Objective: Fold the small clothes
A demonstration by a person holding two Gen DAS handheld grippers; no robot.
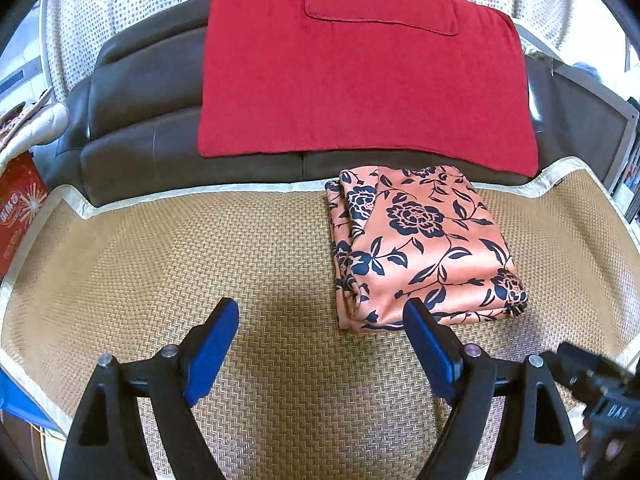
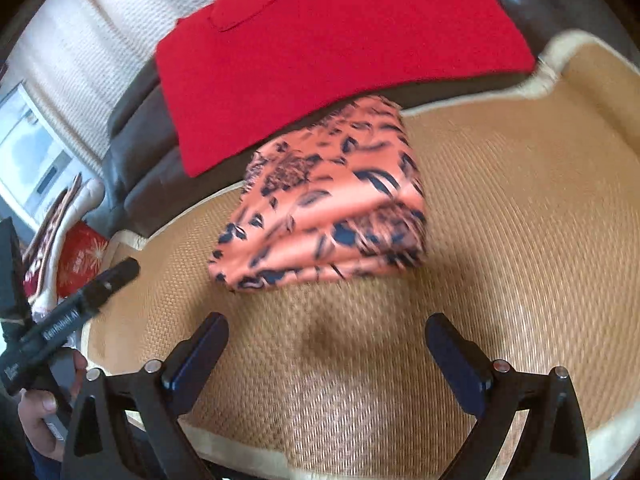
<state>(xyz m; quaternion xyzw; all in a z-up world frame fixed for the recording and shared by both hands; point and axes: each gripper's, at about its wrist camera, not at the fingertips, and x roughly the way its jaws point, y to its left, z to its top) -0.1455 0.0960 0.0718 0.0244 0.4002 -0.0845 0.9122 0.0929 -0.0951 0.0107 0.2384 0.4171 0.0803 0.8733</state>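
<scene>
A folded orange garment with dark blue flowers point(image 1: 420, 244) lies on the woven mat point(image 1: 200, 264), near the sofa back. It also shows, blurred, in the right wrist view point(image 2: 328, 212). My left gripper point(image 1: 322, 312) is open and empty, just in front of the garment's near edge, its right fingertip overlapping that edge in view. My right gripper point(image 2: 326, 326) is open and empty above the mat point(image 2: 520, 220), a short way in front of the garment. The left gripper's body shows at the left of the right wrist view point(image 2: 76, 312).
A red towel point(image 1: 360, 76) hangs over the dark leather sofa back point(image 1: 140, 120) behind the mat. A red bag point(image 1: 18, 208) and a white padded item point(image 1: 36, 124) sit at the left. The mat has a pale border point(image 1: 192, 191).
</scene>
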